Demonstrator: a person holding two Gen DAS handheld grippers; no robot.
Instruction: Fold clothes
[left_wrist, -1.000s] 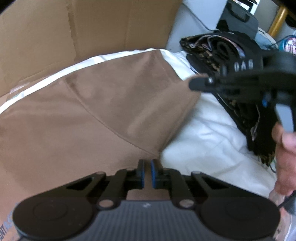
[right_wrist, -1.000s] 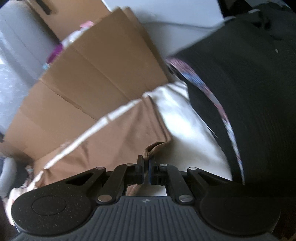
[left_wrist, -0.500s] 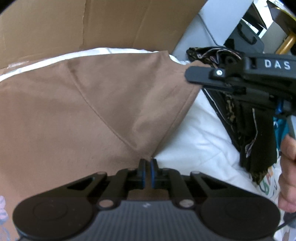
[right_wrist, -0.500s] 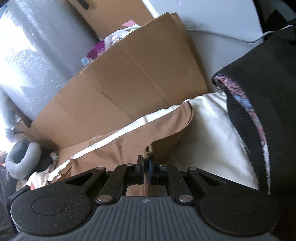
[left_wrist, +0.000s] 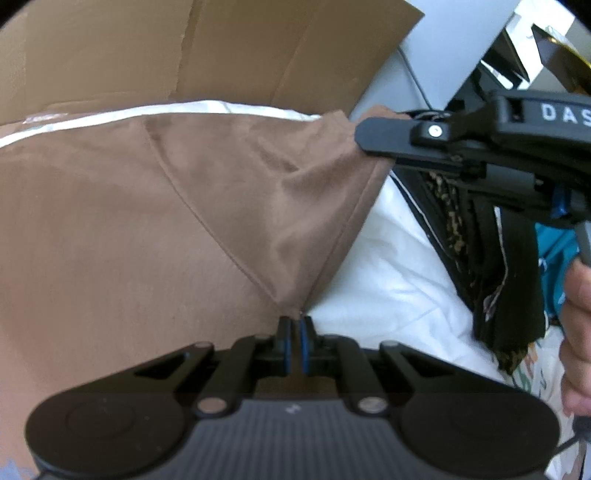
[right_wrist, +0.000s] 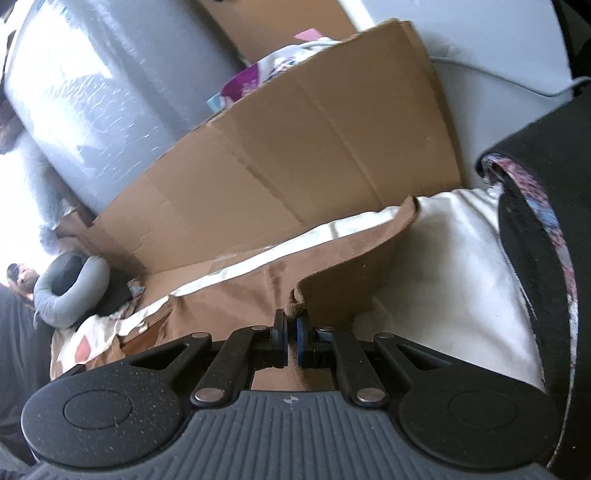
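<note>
Lifted higher than before, the soft brown garment (left_wrist: 258, 206) stretches taut between left gripper (left_wrist: 294, 332) and right gripper (right_wrist: 291, 325), both pinched closed on its corners over white bedding (left_wrist: 391, 280).

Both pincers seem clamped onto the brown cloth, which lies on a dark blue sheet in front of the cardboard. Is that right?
Not quite: the sheet under the brown cloth is white, as the left wrist view shows. The rest holds: the left gripper and right gripper are both shut on the cloth, with the cardboard behind.
</note>
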